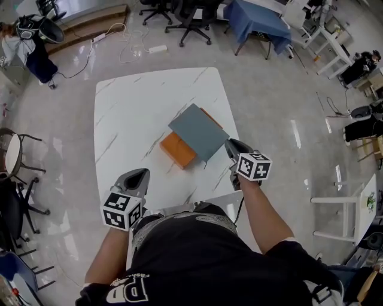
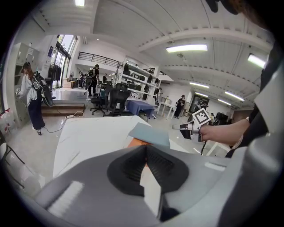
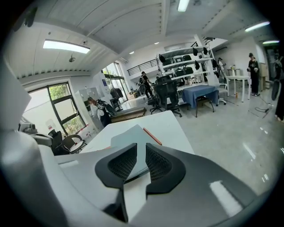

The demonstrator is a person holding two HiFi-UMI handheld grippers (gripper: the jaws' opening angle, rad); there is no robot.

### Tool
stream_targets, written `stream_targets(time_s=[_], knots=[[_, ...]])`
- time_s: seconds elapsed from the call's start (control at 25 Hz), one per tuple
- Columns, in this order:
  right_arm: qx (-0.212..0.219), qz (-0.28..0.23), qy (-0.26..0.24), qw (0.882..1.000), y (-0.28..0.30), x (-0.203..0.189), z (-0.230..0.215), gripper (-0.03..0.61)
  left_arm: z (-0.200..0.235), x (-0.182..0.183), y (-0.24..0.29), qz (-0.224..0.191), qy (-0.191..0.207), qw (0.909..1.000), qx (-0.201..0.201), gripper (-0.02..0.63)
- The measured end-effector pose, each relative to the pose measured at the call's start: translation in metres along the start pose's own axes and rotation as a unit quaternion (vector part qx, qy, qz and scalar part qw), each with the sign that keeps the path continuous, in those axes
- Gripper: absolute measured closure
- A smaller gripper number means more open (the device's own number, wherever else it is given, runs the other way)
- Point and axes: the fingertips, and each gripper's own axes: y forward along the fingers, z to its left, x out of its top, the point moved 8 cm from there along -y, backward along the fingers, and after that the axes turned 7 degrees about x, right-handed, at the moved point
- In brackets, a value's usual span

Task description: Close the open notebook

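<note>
A notebook with an orange cover (image 1: 178, 149) lies at the middle of the white marble table (image 1: 128, 107). Its grey-blue cover (image 1: 196, 131) is raised off the orange part and tilted. My right gripper (image 1: 229, 145) is at that cover's near right edge, and in the right gripper view the cover (image 3: 131, 137) runs into the narrow gap of my right gripper (image 3: 141, 150), pinched there. My left gripper (image 1: 140, 174) hovers near the table's front edge, apart from the notebook, with its jaws together and nothing in them. The left gripper view shows the lifted cover (image 2: 150, 135) ahead of my left gripper (image 2: 145, 148).
Black office chairs (image 1: 191, 18) and a blue-draped table (image 1: 260, 21) stand beyond the table's far end. A round-seat chair (image 1: 15, 155) is at the left, a white table (image 1: 359, 203) at the right. A person with a backpack (image 2: 33, 95) stands far left.
</note>
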Motion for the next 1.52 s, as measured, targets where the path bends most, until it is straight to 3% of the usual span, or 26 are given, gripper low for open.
stream_targets(time_s=[0.36,0.68,1.08,1.52], knots=[[0.093,-0.041,-0.004,0.995,-0.029,0.006,0.082,0.525,-0.006,0.013,-0.001,-0.017,0.015,0.9996,-0.015,0.555],[0.164,-0.018,-0.121,0.979,-0.041,-0.004,0.143,0.574,-0.016,0.017,-0.010,-0.026,0.044,0.9985,-0.022,0.555],[0.183,-0.014,-0.158,0.970,-0.047,-0.011,0.165,0.578,-0.012,0.012,-0.018,-0.022,0.061,0.9979,-0.010,0.555],[0.179,-0.004,-0.166,0.970,-0.048,-0.018,0.164,0.578,-0.011,0.002,-0.020,-0.018,0.057,0.9982,-0.009,0.555]])
